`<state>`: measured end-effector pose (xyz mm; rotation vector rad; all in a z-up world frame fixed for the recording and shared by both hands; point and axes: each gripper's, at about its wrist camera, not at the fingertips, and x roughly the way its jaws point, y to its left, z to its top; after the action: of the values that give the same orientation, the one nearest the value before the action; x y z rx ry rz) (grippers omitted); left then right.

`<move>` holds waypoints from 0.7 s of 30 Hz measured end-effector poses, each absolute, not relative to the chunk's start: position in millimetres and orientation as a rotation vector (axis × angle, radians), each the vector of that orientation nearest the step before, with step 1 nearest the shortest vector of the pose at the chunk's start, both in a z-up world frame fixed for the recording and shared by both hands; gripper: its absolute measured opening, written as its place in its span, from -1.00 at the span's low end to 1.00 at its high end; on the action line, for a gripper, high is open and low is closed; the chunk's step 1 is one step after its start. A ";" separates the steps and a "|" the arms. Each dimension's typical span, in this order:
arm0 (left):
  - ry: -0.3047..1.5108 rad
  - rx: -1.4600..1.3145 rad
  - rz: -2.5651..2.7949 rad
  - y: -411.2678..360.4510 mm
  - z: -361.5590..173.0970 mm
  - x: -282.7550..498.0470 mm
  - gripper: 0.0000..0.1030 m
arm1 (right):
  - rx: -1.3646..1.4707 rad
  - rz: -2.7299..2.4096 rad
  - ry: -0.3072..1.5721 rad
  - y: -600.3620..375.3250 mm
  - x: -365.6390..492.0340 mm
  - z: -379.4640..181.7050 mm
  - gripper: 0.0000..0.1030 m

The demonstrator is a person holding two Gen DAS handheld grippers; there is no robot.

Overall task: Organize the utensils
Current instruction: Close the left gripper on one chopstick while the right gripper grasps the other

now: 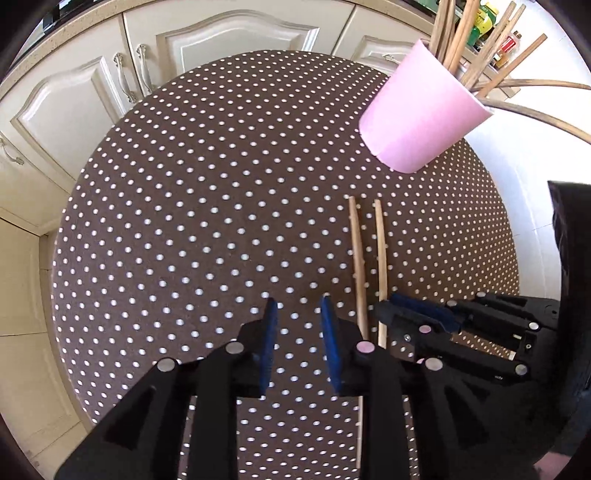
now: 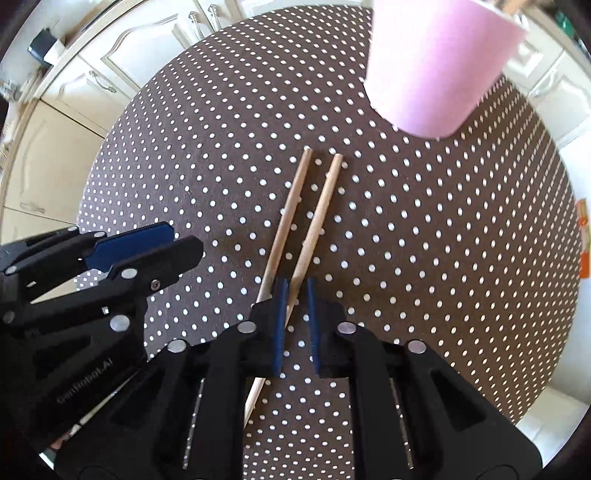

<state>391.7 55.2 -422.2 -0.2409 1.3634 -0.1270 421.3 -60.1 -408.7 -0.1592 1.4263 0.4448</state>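
Note:
Two wooden chopsticks (image 1: 360, 258) (image 2: 295, 214) lie side by side on the brown polka-dot table (image 1: 203, 203) (image 2: 443, 240). A pink cup (image 1: 421, 110) (image 2: 436, 62) holding several wooden chopsticks (image 1: 476, 44) stands at the far right of the table. My left gripper (image 1: 299, 314) is open and empty, just left of the lying chopsticks; it also shows in the right wrist view (image 2: 177, 243). My right gripper (image 2: 295, 291) is narrowly open, its fingers straddling the near end of the right chopstick; it also shows in the left wrist view (image 1: 388, 306).
Cream cabinet doors with metal handles (image 1: 125, 77) (image 2: 99, 81) stand beyond the table's far edge. Bottles sit on a shelf (image 1: 491, 33) behind the cup. White floor (image 1: 535, 166) lies to the right of the table.

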 end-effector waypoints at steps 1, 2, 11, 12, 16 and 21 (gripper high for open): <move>1.365 -0.239 -0.134 49.4 -425.1 396.8 -0.54 | -0.146 0.448 1.436 -63.0 423.1 -409.1 -0.83; 1.368 -0.233 -0.151 47.0 -424.7 398.0 -0.54 | -0.128 0.452 1.448 -66.4 423.7 -409.7 -0.83; 1.427 -0.151 -0.218 17.7 -436.5 413.0 -0.54 | -0.009 0.449 1.497 -108.7 425.7 -413.4 -0.84; 1.424 -0.141 -0.217 16.8 -435.9 414.8 -0.54 | 0.006 0.449 1.500 -111.1 426.0 -413.9 -0.84; 1.436 -0.088 -0.212 12.7 -436.3 426.2 -0.57 | 0.060 0.440 1.512 -134.1 431.7 -411.8 -0.83; 1.428 -0.008 -0.176 -7.9 -443.5 439.5 -0.87 | 0.071 0.402 1.514 -163.2 453.4 -418.4 -0.83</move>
<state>439.5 -7.9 -443.5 -0.0081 1.4279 -0.1760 453.4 -163.2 -418.4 0.0710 1.5140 0.4025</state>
